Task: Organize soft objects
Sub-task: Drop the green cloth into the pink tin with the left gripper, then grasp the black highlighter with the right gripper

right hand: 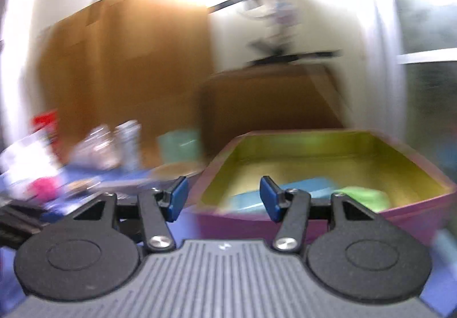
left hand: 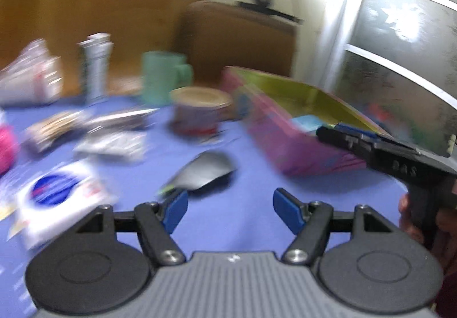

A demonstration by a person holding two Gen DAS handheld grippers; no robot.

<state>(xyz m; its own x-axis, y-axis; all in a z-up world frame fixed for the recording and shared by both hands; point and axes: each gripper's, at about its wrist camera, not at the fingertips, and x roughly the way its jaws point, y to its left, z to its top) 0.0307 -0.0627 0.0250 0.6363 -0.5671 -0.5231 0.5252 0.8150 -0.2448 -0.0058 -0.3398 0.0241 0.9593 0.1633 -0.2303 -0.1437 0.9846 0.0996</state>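
Pink box (right hand: 414, 212) with yellow-green inside holds blue and green soft pieces; left tongs (left hand: 230, 211) and right tongs (right hand: 222, 198) both gape empty

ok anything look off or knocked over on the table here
Nothing clearly spilled or damaged, though both views are motion-blurred. The pink box sits askew to the table edge, with blue and green soft items inside. Packets and a black mouse lie scattered on the blue cloth. The mug stands upright.
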